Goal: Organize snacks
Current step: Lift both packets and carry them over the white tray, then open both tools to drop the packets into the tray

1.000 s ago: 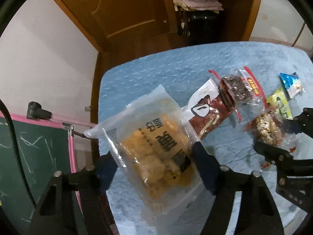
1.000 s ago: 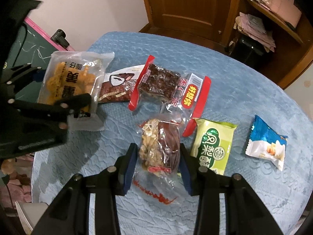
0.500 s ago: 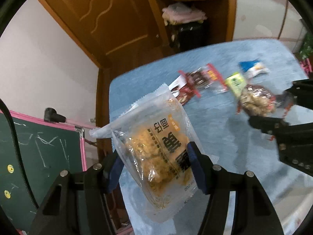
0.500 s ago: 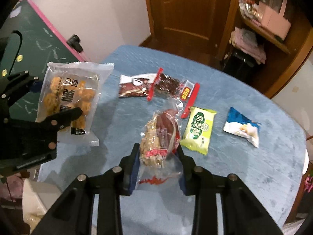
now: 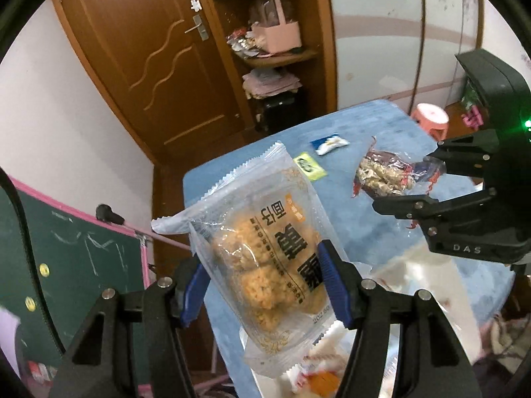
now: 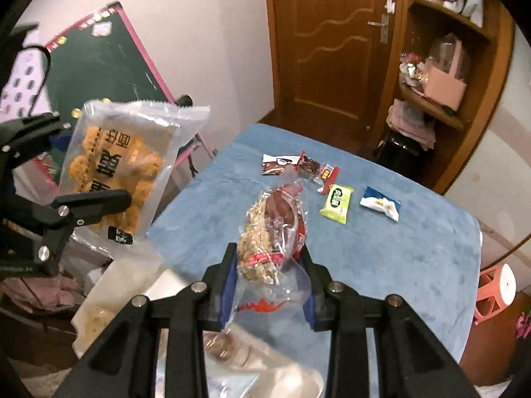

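Note:
My left gripper (image 5: 262, 282) is shut on a clear bag of golden puffed snacks (image 5: 265, 248), held in the air off the near left edge of the blue table (image 6: 398, 248); the bag also shows in the right wrist view (image 6: 122, 165). My right gripper (image 6: 267, 282) is shut on a clear packet of nuts and red dates (image 6: 272, 229), raised above the table's near edge; the packet shows in the left wrist view (image 5: 385, 174). A brown packet (image 6: 275, 165), a red-edged packet (image 6: 315, 169), a green packet (image 6: 337, 203) and a blue-white packet (image 6: 380, 203) lie on the table.
A white container with snacks (image 6: 109, 301) sits below both grippers at the table's near side. A green chalkboard (image 6: 109, 63) leans at the left. A wooden door (image 6: 332, 43), a corner shelf (image 6: 441, 76) and a pink stool (image 6: 497, 288) stand around the table.
Both grippers have risen and pulled back from the table with their packets. The table's snacks look farther away, and the white container has come into view below.

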`<state>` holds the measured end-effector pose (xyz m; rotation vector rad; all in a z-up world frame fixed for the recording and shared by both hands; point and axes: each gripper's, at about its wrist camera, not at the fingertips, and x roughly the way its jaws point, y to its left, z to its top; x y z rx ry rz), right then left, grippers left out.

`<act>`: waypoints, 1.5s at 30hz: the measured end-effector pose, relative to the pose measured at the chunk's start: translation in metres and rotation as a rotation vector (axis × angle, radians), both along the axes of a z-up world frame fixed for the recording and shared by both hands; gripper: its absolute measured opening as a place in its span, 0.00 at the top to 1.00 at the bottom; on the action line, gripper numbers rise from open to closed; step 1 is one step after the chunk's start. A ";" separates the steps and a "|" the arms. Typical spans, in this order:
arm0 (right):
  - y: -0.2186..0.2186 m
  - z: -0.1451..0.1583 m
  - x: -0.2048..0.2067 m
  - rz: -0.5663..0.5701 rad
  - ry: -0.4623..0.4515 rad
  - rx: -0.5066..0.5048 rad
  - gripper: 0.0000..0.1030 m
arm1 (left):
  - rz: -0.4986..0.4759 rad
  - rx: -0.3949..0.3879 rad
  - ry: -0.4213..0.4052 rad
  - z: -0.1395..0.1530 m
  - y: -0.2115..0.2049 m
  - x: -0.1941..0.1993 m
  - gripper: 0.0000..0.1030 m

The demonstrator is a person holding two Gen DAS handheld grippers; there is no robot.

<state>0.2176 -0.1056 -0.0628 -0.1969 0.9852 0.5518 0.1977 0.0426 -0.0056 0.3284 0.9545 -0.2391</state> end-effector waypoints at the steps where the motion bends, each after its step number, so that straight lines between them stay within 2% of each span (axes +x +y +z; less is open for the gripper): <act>1: -0.003 0.003 -0.008 -0.004 -0.003 0.012 0.68 | 0.002 -0.012 -0.004 0.004 0.002 -0.014 0.41; 8: -0.017 0.024 -0.098 -0.016 -0.078 0.124 0.67 | 0.045 -0.045 -0.046 0.000 0.009 -0.086 0.40; 12: -0.016 0.014 -0.131 -0.051 -0.121 0.131 0.67 | 0.105 -0.065 -0.081 -0.014 0.013 -0.117 0.40; 15: -0.014 -0.001 -0.144 -0.058 -0.108 0.135 0.67 | 0.129 -0.074 -0.081 -0.034 0.013 -0.139 0.40; 20: -0.008 -0.026 -0.150 -0.049 -0.049 0.108 0.67 | 0.145 0.060 -0.087 -0.076 0.001 -0.155 0.40; 25: -0.001 -0.041 -0.156 -0.055 -0.003 0.110 0.67 | 0.156 0.137 -0.087 -0.100 -0.010 -0.159 0.40; 29: 0.004 -0.051 -0.157 -0.056 0.029 0.103 0.66 | 0.172 0.139 -0.074 -0.108 -0.011 -0.154 0.37; 31: 0.005 -0.052 -0.158 -0.055 0.027 0.100 0.61 | 0.187 0.132 -0.084 -0.110 -0.011 -0.153 0.35; 34: 0.001 -0.050 -0.160 -0.064 0.003 0.108 0.52 | 0.200 0.134 -0.122 -0.106 -0.012 -0.153 0.19; 35: 0.000 -0.049 -0.161 -0.069 -0.007 0.112 0.49 | 0.200 0.135 -0.138 -0.104 -0.013 -0.154 0.17; 40: -0.008 -0.045 -0.160 -0.100 -0.030 0.139 0.48 | 0.195 0.132 -0.168 -0.097 -0.016 -0.156 0.17; 45: -0.019 -0.052 -0.155 -0.140 0.010 0.164 0.48 | 0.206 0.124 -0.161 -0.097 -0.017 -0.154 0.17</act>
